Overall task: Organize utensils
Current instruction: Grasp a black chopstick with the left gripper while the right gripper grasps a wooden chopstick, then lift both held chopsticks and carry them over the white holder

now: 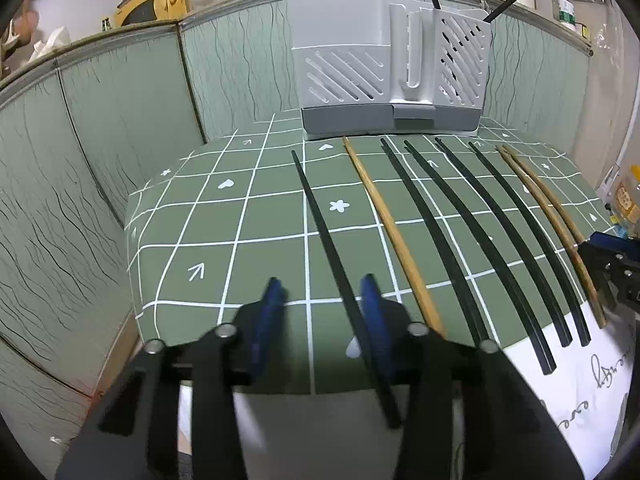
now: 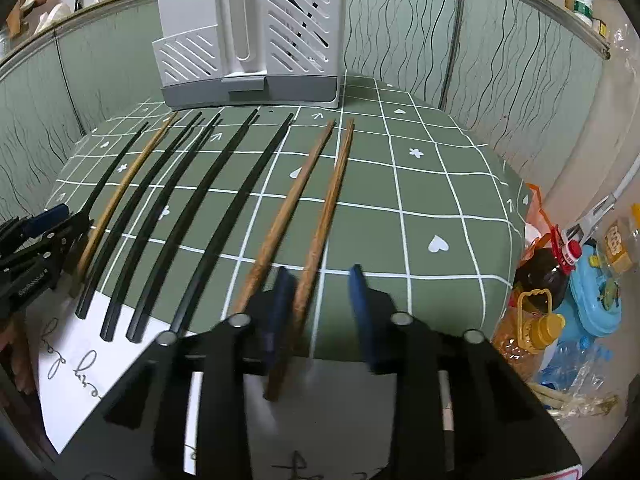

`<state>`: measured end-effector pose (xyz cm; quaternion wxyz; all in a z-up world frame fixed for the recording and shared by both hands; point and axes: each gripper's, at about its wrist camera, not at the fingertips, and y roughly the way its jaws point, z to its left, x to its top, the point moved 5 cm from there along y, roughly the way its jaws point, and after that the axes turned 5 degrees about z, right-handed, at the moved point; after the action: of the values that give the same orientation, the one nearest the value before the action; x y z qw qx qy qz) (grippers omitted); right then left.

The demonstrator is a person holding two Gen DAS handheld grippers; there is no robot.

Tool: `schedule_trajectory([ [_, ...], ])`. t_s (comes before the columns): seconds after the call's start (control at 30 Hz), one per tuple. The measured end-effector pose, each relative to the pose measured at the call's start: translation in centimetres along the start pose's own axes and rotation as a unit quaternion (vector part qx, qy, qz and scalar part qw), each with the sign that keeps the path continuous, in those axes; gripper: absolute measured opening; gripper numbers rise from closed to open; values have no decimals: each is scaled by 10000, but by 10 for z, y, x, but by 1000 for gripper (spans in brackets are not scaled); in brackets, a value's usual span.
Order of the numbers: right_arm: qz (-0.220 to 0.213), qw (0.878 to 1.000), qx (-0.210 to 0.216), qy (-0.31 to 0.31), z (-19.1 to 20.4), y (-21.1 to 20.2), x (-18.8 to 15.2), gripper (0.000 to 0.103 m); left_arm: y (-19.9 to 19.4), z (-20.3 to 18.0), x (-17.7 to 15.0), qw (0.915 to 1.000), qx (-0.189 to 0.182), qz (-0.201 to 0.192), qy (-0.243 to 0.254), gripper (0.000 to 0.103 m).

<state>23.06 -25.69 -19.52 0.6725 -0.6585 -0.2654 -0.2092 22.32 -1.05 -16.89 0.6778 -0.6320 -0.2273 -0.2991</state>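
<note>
Black chopstick (image 1: 340,280) and brown chopstick (image 2: 320,240) lie between each gripper's jaws (both apart).

I see a green tablecloth (image 1: 248,216) gridded in white lines with small white hearts, flowers and arrows, turning plain white with black handwriting along its near edge. On it lie black chopsticks (image 1: 436,224) and brown wooden chopsticks (image 2: 316,208), and at the far edge stands a white slotted utensil holder (image 1: 388,60) on a grey base. My grippers' fingers (image 1: 372,320) are dark blue on black frames, and the wall panels (image 1: 100,128) behind are pale green with wavy dark lines.
</note>
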Motion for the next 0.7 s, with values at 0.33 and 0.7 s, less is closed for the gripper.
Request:
schedule_trajectory([
  [0.33, -134, 9995, -116, 269, -2, 1, 0, 6, 2, 13, 3, 9998, 26, -10, -220, 8],
  [0.7, -269, 9993, -42, 271, -11, -23, 10, 6, -12, 15, 8, 9997, -154, -124, -172, 8],
])
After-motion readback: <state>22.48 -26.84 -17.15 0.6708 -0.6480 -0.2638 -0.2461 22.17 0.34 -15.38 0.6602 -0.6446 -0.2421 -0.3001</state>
